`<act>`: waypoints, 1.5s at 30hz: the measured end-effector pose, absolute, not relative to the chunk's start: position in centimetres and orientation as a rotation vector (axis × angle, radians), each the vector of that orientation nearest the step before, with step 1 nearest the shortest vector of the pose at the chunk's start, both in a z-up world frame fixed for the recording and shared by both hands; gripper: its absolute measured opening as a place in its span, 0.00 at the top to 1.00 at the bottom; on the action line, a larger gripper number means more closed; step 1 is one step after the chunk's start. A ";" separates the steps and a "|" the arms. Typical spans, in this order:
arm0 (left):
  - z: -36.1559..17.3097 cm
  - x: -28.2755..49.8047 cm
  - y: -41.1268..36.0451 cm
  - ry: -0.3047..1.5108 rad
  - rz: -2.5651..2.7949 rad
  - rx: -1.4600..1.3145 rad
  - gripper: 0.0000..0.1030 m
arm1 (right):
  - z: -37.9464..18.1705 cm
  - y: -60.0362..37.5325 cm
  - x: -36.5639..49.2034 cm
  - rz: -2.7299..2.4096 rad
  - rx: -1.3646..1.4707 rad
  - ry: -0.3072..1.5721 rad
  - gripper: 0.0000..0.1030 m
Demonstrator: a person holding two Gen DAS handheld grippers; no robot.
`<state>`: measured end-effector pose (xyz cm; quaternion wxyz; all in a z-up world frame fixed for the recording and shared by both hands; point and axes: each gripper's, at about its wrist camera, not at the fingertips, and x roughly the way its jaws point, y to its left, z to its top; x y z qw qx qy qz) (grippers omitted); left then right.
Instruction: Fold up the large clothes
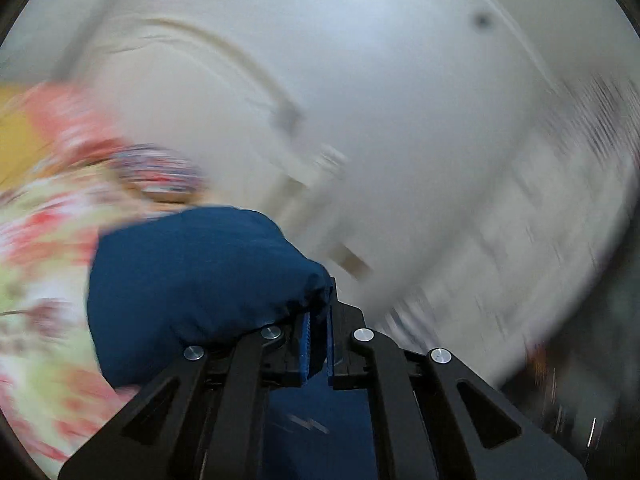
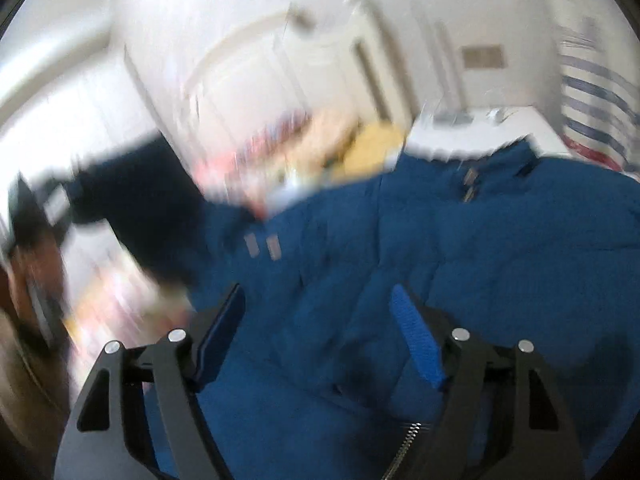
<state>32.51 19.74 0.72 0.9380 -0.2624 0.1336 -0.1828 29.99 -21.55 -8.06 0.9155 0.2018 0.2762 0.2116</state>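
The garment is a large blue padded jacket [image 2: 460,248] with a zipper at its lower edge. In the right wrist view it lies spread out below my right gripper [image 2: 320,320], which is open and empty above it. In the left wrist view my left gripper [image 1: 318,316] is shut on a bunched fold of the blue jacket [image 1: 192,280] and holds it up in the air. Both views are blurred by motion.
A flowered red, white and green cloth [image 1: 44,248] lies at the left. A white wall and door panels [image 1: 360,100] are behind. A striped blue and white cloth [image 2: 592,92] hangs at the far right. A dark shape [image 2: 132,208] sits at the left.
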 end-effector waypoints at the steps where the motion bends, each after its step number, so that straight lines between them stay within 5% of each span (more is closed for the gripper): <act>1: 1.0 32.4 15.9 0.298 -0.436 -0.458 0.99 | -6.9 -22.8 29.0 0.417 0.445 0.524 0.27; 7: -6.5 34.7 -2.6 0.681 -0.584 -0.183 0.97 | -2.9 -31.4 21.2 0.232 0.500 0.350 0.14; 9: -11.3 35.5 -7.0 0.852 -0.540 -0.058 0.84 | -3.2 -33.4 19.5 0.185 0.479 0.373 0.14; 10: -13.3 35.1 -8.8 0.870 -0.477 0.051 0.37 | -3.6 -34.6 18.4 0.151 0.459 0.390 0.14; 11: -13.9 34.5 -9.8 0.852 -0.494 0.098 0.04 | -4.0 -35.5 17.7 0.131 0.447 0.402 0.14; 15: -12.6 31.6 -11.9 0.756 -0.448 0.270 0.04 | -6.3 -38.4 16.5 0.067 0.463 0.490 0.14; 21: -8.1 28.5 -2.2 0.564 -0.280 -0.109 0.04 | -8.1 -35.8 17.3 0.115 0.408 0.589 0.14; 26: -12.0 30.1 6.0 0.701 -0.079 -0.314 0.04 | -6.9 -26.2 20.8 0.245 0.131 0.675 0.14; 35: -14.7 30.4 7.4 0.783 0.006 -0.347 0.08 | -8.9 -8.7 29.0 0.298 -0.462 0.720 0.17; 39: -15.4 30.0 8.7 0.804 0.082 -0.371 0.09 | -10.1 -7.8 32.1 0.277 -0.501 0.768 0.23; 41: -15.1 30.1 8.4 0.798 0.052 -0.367 0.04 | -9.9 -9.4 32.8 0.299 -0.429 0.794 0.56; 43: -15.1 30.2 8.2 0.806 0.058 -0.358 0.04 | -9.0 -11.1 32.3 0.352 -0.326 0.777 0.78; 45: -15.0 30.2 8.2 0.807 0.059 -0.356 0.04 | -7.0 -14.3 30.8 0.358 -0.172 0.712 0.82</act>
